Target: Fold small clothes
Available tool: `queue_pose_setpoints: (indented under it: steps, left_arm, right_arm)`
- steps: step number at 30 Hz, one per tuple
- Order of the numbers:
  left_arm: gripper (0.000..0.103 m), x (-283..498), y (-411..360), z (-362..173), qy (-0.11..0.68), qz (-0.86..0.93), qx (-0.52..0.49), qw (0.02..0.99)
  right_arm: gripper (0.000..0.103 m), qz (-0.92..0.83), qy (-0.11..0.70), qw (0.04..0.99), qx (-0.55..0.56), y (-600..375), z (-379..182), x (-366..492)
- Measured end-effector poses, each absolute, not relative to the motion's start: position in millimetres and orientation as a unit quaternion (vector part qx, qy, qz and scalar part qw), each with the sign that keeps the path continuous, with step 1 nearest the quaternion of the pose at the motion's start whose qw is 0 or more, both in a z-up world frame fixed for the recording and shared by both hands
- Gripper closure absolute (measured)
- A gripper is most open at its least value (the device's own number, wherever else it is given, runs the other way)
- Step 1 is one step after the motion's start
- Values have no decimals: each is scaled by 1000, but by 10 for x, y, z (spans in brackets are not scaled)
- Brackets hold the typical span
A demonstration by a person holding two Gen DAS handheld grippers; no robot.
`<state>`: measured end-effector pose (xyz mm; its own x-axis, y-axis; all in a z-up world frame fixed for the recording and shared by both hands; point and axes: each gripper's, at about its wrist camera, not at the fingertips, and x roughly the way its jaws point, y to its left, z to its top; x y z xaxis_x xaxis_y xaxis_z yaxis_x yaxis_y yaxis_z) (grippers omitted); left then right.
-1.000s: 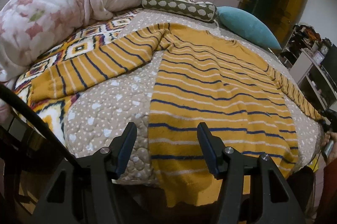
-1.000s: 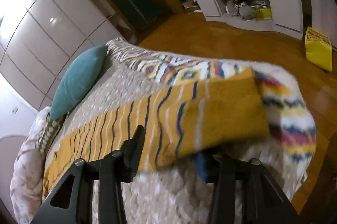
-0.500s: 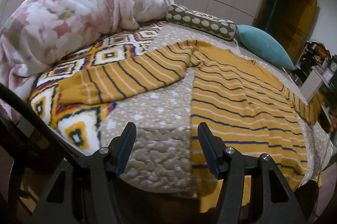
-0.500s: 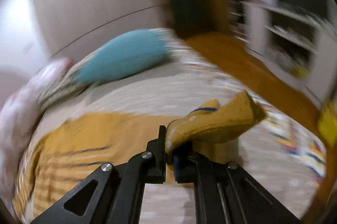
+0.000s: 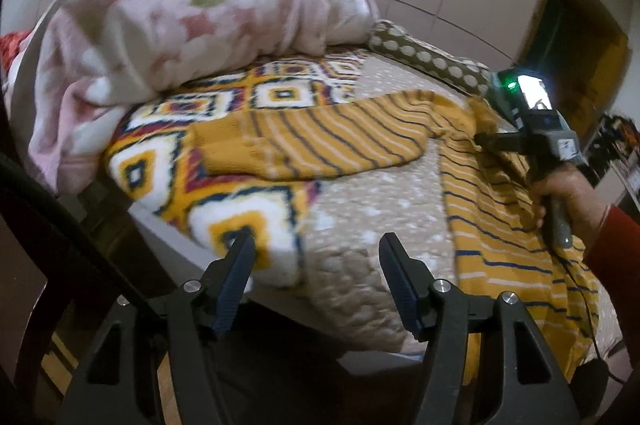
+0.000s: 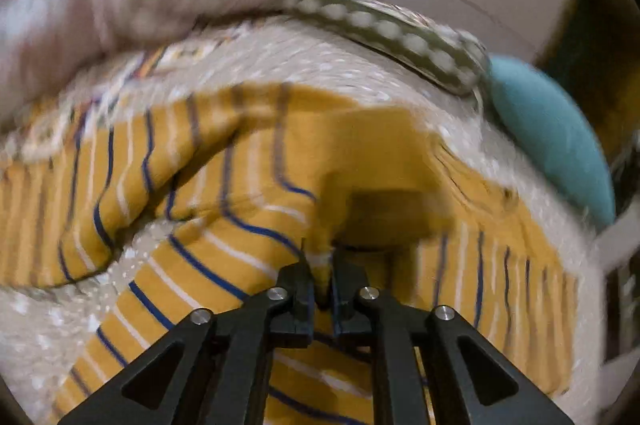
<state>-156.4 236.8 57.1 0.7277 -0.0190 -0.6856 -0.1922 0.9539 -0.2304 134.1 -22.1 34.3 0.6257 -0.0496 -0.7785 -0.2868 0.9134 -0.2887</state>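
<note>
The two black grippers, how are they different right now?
The left gripper is open and holds nothing; the right gripper is shut on the mustard-yellow striped knitted sweater. The left gripper hangs over the bed's edge, off the sweater; the right gripper is above the sweater's body, lifting its cuff. Both are black, with two fingers.

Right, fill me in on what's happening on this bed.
A person is folding a yellow striped sweater spread on the bed. The right gripper is shut on the sweater's right sleeve, carrying it over the body. The left gripper hovers open near the bed's edge; the left sleeve lies stretched out, unfolded.
</note>
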Motion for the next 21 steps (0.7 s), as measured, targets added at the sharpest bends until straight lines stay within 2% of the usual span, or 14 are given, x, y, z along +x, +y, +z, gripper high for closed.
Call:
queue_pose_setpoints:
  steps: [5, 8, 12, 16, 20, 21]
  left_arm:
    - [40, -1586, 2604, 464, 373, 61, -176, 909]
    - [40, -1616, 2675, 452, 372, 68, -185, 907]
    - [40, -1665, 2754, 445, 371, 82, -187, 906]
    - [40, -1734, 2848, 382, 375, 100, -189, 902]
    - [40, -1856, 2989, 269, 385, 120, -201, 893]
    - [40, -1887, 3021, 250, 386, 123, -205, 891]
  right_arm:
    - [76, 120, 391, 861, -304, 552, 165, 1134]
    - [74, 159, 371, 855, -325, 867, 171, 948]
    - [74, 185, 372, 857, -303, 936, 231, 813]
    - [73, 218, 395, 862, -233, 838, 437, 718]
    - [60, 292, 388, 844, -228, 1182, 525, 407]
    - [59, 319, 386, 833, -235, 1347, 519, 287]
